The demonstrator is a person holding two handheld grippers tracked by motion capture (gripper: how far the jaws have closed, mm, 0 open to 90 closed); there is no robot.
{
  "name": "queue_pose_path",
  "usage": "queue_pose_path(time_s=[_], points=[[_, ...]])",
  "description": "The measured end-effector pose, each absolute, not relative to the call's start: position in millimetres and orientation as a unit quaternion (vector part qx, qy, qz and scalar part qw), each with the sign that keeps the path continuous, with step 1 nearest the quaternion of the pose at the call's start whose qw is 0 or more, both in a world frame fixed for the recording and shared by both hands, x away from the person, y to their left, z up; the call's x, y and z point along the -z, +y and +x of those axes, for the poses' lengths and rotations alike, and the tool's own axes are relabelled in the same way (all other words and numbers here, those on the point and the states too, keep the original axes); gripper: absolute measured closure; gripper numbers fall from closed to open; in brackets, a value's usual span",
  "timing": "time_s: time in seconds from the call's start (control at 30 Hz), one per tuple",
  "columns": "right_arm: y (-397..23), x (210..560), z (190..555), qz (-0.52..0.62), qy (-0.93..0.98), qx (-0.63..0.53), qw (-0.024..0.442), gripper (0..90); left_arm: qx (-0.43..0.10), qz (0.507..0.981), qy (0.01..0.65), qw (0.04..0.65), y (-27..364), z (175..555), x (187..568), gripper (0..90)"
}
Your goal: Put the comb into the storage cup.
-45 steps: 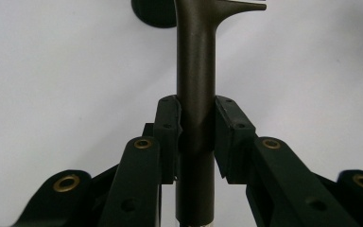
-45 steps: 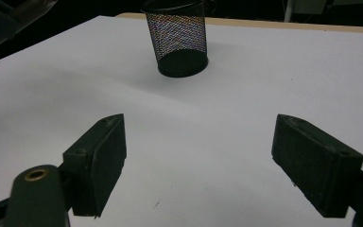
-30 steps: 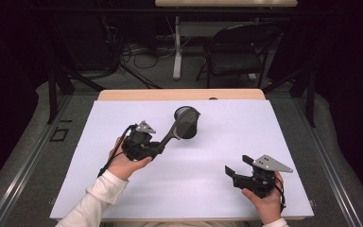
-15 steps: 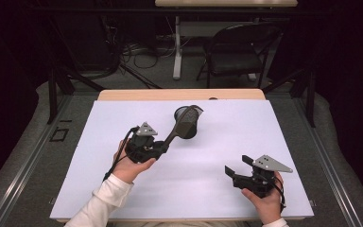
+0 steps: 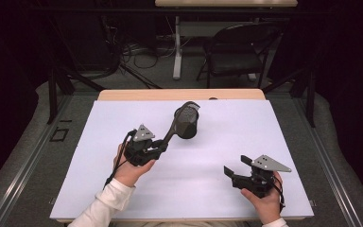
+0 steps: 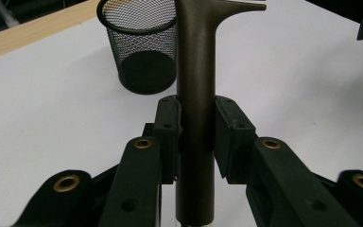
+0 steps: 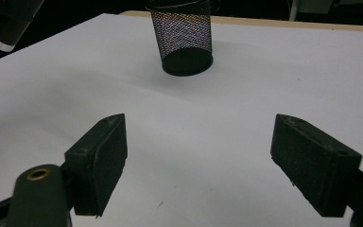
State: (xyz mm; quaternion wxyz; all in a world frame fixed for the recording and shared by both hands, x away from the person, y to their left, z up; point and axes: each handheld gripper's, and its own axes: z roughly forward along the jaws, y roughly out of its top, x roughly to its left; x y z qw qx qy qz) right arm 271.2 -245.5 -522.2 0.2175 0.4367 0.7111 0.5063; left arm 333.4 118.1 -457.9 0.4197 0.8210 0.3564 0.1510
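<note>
My left gripper (image 5: pixel 157 147) is shut on the round handle of a dark, long-handled utensil (image 5: pixel 175 125). In the left gripper view both pads clamp the utensil's handle (image 6: pixel 196 94) just below where it flares into a flat head. The head (image 5: pixel 188 107) hangs tilted over the rim of a black mesh cup (image 5: pixel 187 128), which stands upright on the white table cover (image 5: pixel 246 132). The mesh cup (image 6: pixel 144 42) sits just left of the handle in that view. My right gripper (image 5: pixel 233 169) rests low at the front right, open and empty (image 7: pixel 198 161), facing the mesh cup (image 7: pixel 185 40).
A wooden strip (image 5: pixel 179 94) runs along the table's far edge. Behind the table stand a dark folding chair (image 5: pixel 236 56), a desk leg and loose cables on the floor. The white cover stretches bare between the two grippers and to both sides.
The left hand has shifted slightly right, and the utensil's head has risen to sit above the cup's rim. The right gripper has stayed put.
</note>
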Motion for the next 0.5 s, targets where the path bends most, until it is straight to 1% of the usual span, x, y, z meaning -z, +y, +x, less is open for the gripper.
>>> queue_pose_path(time_s=[0.23,0.3,0.5], points=[[-244,521,273,0.435,0.711,-0.511,0.210,19.8,-0.166,0.813,0.359,0.427,117,332,465,72.7],[-243,521,274,0.432,0.714,-0.512,0.203,22.0,-0.169,0.810,0.361,0.430,117,332,467,72.7],[-236,518,278,0.422,0.734,-0.497,0.190,23.2,-0.176,0.805,0.362,0.436,116,330,470,72.7]])
